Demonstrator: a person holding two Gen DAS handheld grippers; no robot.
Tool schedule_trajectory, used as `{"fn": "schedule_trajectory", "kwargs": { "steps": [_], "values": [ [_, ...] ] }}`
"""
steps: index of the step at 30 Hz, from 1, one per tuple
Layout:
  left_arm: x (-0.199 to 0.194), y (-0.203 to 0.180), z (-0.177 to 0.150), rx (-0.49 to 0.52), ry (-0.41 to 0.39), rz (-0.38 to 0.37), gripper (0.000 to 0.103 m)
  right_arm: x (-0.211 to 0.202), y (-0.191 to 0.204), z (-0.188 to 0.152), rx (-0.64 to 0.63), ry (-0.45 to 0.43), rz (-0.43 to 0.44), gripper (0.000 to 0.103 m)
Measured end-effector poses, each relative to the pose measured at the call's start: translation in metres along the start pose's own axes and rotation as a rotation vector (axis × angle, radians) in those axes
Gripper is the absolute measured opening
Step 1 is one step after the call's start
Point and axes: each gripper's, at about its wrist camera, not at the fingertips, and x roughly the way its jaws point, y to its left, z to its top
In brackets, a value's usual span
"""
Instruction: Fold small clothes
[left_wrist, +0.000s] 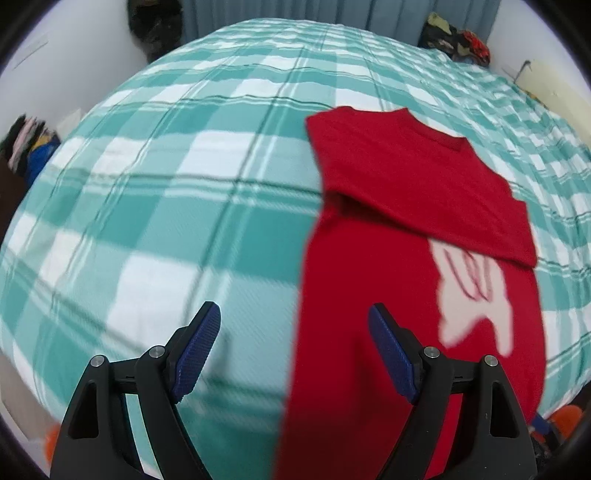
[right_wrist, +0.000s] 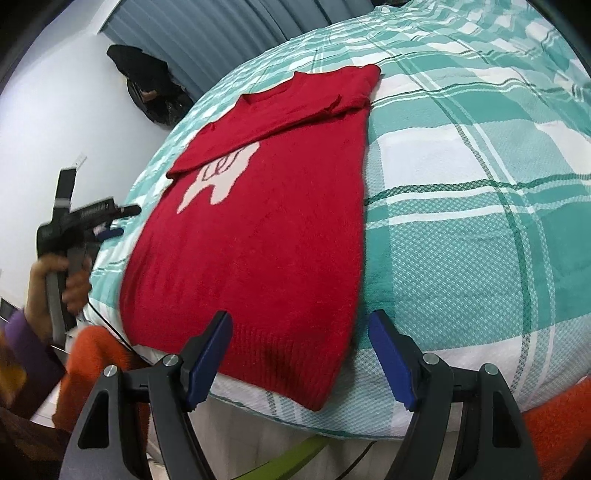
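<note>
Nearest in my right wrist view, my right gripper (right_wrist: 299, 354) has its blue-padded fingers spread wide and holds nothing; it hangs just over the near hem of the red sweater (right_wrist: 258, 236). In the left wrist view my left gripper (left_wrist: 293, 343) is spread just as wide and also empty, its right finger over the sweater's left edge, its left finger over bare bedspread (left_wrist: 155, 192). I can also see that left tool from the right camera, off to the side of the bed – the gripper (right_wrist: 118, 221) gripped by the person's hand (right_wrist: 55, 280), clear of the cloth.

The sweater lies flat on the teal-and-white checked bedspread (right_wrist: 461, 221), hem toward me and hanging slightly over the bed's near edge. Its body is smooth, with a pale motif (right_wrist: 221, 177) on the chest (partly covered, so I can't make out what it depicts). Over the motif's upper part a sleeve (right_wrist: 280, 107) is folded across the chest from the sweater's right side, lying diagonally just below the neckline. The left view shows the same fold (left_wrist: 424, 192), though that frame is blurred toward the bottom.

Beyond the bed, a dark garment (right_wrist: 147, 88) hangs on the white wall beside grey-blue curtains (right_wrist: 207, 33) – and a heap of mixed clothes (left_wrist: 458, 40) sits at the far corner.
</note>
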Motion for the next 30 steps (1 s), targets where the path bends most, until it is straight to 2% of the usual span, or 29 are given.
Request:
{"fn": "schedule_trajectory", "kwargs": {
  "steps": [6,8,10,11,12,14,18,22,25,27,29,30],
  "values": [
    [0.041,-0.026,0.034,0.239,-0.036,0.031,0.08,0.006,0.003,0.001,-0.014,-0.003,-0.032,0.077],
    [0.06,-0.038,0.046,0.287,-0.055,0.061,0.076,0.007,0.006,0.001,-0.029,-0.005,-0.043,0.079],
    [0.073,-0.033,0.058,0.243,-0.078,0.085,0.054,0.007,0.01,0.0,-0.047,-0.006,-0.055,0.08],
    [0.08,-0.023,0.067,0.16,-0.087,0.049,0.014,0.007,0.012,-0.001,-0.059,-0.007,-0.063,0.08],
    [0.082,-0.014,0.07,0.089,-0.08,0.0,0.007,0.007,0.013,-0.001,-0.063,-0.008,-0.066,0.08],
    [0.08,-0.004,0.065,0.01,-0.105,-0.008,0.006,0.003,0.014,0.0,-0.067,-0.018,-0.06,0.08],
    [0.077,-0.01,0.043,0.067,-0.133,0.03,0.007,-0.019,0.017,0.008,-0.056,-0.066,-0.046,0.08],
    [0.078,0.001,0.044,-0.004,-0.114,-0.011,0.012,-0.04,0.023,0.049,-0.091,-0.114,-0.001,0.08],
    [0.083,-0.001,0.046,-0.003,-0.112,-0.017,0.012,-0.039,0.014,0.106,-0.062,-0.146,0.101,0.08],
    [0.084,-0.002,0.044,0.003,-0.119,-0.016,0.013,-0.011,-0.01,0.161,0.029,-0.117,0.198,0.08],
    [0.084,-0.002,0.043,0.0,-0.126,-0.02,0.013,0.015,-0.025,0.195,0.073,-0.083,0.247,0.075],
    [0.085,0.0,0.043,-0.003,-0.128,-0.022,0.013,0.041,-0.036,0.217,0.099,-0.03,0.241,0.07]
  ]
}}
